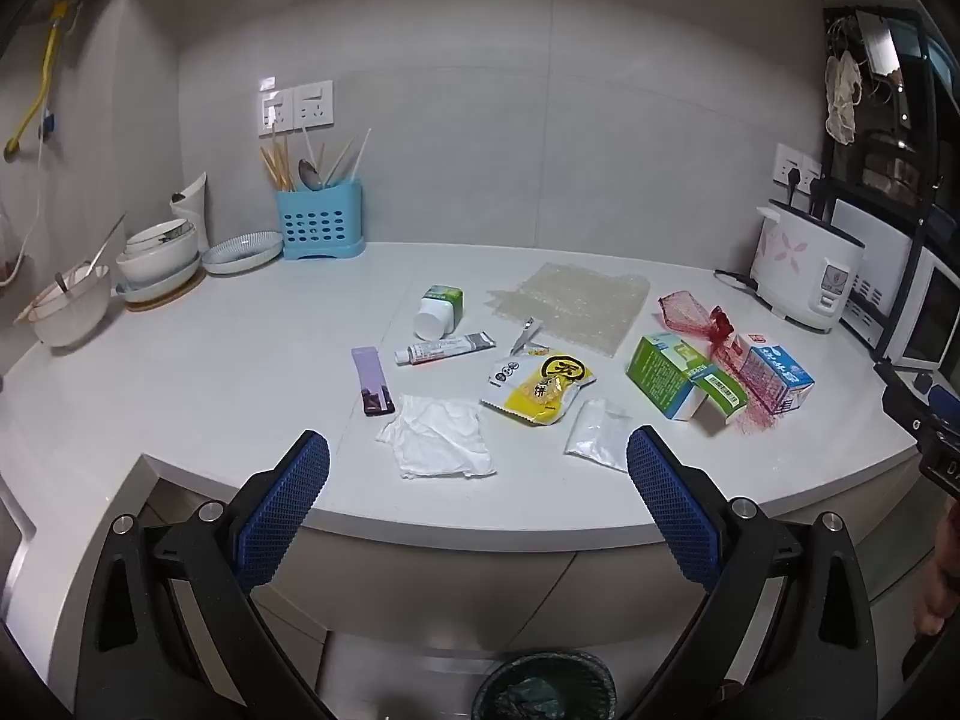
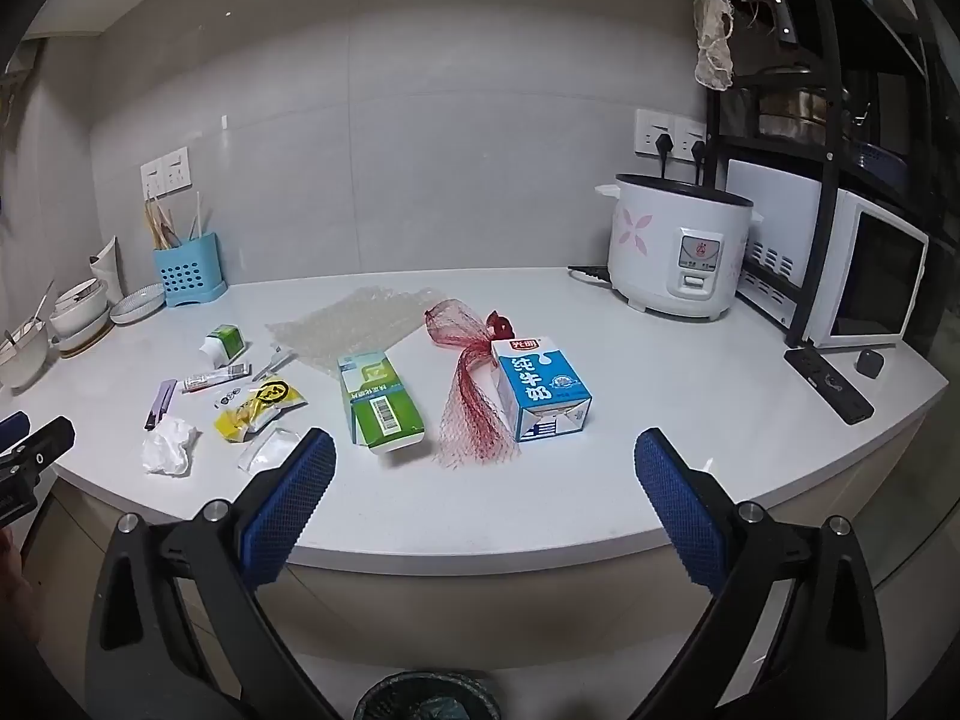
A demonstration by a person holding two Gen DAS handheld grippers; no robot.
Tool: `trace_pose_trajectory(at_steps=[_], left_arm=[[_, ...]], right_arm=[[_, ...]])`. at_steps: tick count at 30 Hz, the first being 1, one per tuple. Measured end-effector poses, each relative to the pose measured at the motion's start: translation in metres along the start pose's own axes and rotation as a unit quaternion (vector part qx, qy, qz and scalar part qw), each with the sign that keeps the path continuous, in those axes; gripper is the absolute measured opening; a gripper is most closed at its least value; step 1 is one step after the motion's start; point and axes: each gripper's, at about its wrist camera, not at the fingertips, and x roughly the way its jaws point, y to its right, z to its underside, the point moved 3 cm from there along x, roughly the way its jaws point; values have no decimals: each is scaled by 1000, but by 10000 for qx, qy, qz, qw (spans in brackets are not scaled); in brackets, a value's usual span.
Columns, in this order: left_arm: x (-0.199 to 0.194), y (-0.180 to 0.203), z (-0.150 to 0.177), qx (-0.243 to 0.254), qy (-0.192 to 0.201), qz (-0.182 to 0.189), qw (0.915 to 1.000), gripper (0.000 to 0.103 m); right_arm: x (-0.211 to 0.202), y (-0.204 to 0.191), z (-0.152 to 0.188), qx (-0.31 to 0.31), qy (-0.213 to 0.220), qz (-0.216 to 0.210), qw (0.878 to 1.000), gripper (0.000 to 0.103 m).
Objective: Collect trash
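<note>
The bin [image 1: 543, 687] sits on the floor below the counter edge, nearest the left gripper [image 1: 478, 456] and right gripper [image 2: 485, 456], both spread wide and empty. On the counter [image 1: 180, 384], the crumpled tissue [image 1: 438, 435] lies closest: probably feather-light and soft, best pinched at a raised fold. Beyond it, the yellow wrapper [image 1: 537, 387] looks slippery; the milk carton [image 2: 540, 387] seems stiff, graspable across its sides.

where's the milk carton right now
The blue milk carton lies on the white counter, centre of the right wrist view, touching the red mesh bag on its left, with the rice cooker behind it.
</note>
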Motion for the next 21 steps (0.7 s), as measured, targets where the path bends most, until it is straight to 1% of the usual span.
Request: trace_pose_trajectory(at_steps=[3,11,19,21], left_arm=[[1,0,0,-4,2,-48,10000,97],[5,-4,3,-67,-113,-23,9999,97],[8,-6,3,-142,-137,-27,9998,97],[9,-7,4,-147,-162,-57,9997,97]], right_arm=[[3,0,1,-17,-11,16,10000,96],[6,2,4,37,-98,-8,9999,95],[0,0,1,-69,7,-39,10000,96],[0,-1,2,-73,40,-104,9999,95]])
